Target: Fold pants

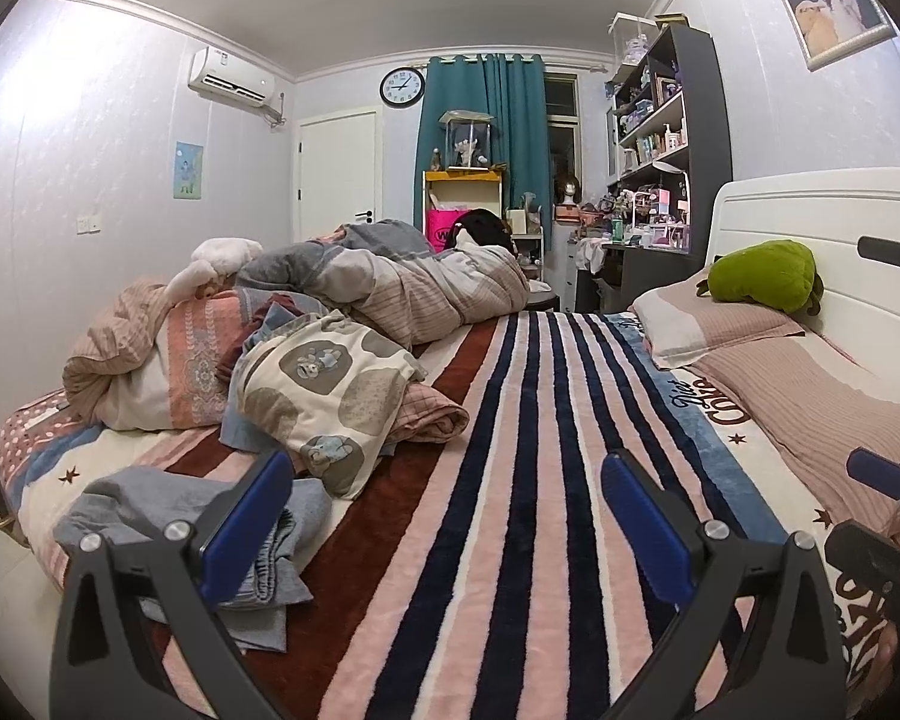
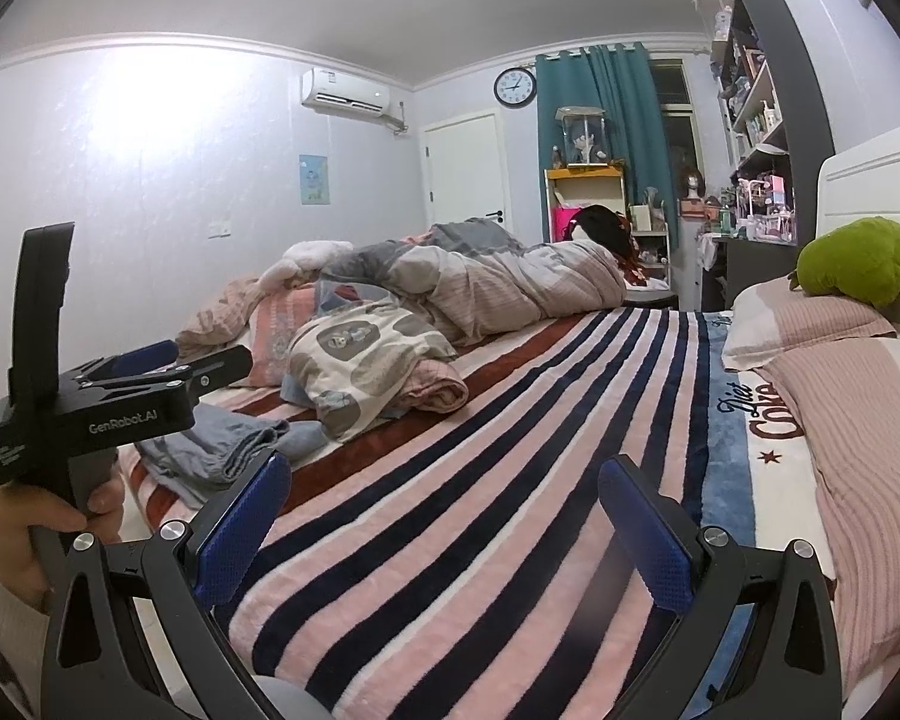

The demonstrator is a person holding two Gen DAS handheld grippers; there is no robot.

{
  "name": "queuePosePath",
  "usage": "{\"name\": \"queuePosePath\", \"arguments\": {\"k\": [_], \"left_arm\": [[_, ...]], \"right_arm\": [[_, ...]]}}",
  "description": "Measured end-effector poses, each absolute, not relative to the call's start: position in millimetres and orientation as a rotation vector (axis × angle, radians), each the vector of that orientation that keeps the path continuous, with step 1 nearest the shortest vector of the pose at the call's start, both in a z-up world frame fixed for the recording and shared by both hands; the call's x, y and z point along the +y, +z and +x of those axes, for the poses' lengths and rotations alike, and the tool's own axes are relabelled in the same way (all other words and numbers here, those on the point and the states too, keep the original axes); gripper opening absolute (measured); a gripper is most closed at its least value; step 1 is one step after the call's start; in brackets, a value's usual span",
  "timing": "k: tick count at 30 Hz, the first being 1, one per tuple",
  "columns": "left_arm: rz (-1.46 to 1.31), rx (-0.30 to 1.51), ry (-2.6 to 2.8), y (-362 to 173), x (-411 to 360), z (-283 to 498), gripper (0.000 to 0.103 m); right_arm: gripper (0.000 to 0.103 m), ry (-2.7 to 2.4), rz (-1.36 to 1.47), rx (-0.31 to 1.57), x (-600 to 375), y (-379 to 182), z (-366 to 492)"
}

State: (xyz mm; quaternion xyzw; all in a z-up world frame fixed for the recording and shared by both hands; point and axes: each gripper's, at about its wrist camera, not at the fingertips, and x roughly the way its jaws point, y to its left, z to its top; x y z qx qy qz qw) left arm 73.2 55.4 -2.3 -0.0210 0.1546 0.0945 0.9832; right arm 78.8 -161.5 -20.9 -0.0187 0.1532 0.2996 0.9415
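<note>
Grey-blue pants [image 1: 210, 516]: crumpled in a loose heap at the near left edge of my bed, waistband showing by my left gripper's blue pad; nothing holds them.
My left gripper [image 1: 444, 516]: fingers spread wide apart, empty, hanging low over the blanket, the pants just beside and partly behind its left finger.
My right gripper [image 2: 444, 522]: fingers also wide apart, empty, over bare stripes well to the right of the pants.
My hand [image 2: 30, 528]: wrapped round the left gripper's handle, a pale sleeve at the wrist.
Striped blanket [image 1: 510, 420]: plush pink, navy, white and rust bands across the bed.
Patterned bedding [image 1: 330, 396]: bunched behind the pants, a rolled duvet [image 1: 426, 288] farther back.
Pillow [image 1: 708, 330]: at the right by the white headboard [image 1: 810, 228], a green plush toy [image 1: 762, 270] resting on it.
</note>
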Motion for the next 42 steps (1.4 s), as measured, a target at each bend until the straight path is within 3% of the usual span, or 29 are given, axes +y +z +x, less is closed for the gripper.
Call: {"name": "queuePosePath", "arguments": {"k": [42], "left_arm": [[-0.048,0.305,0.19,3.3,50.6,72.6,0.102]], "right_arm": [[0.102,0.617,-0.018,0.313,-162.6,-21.6,79.2]]}}
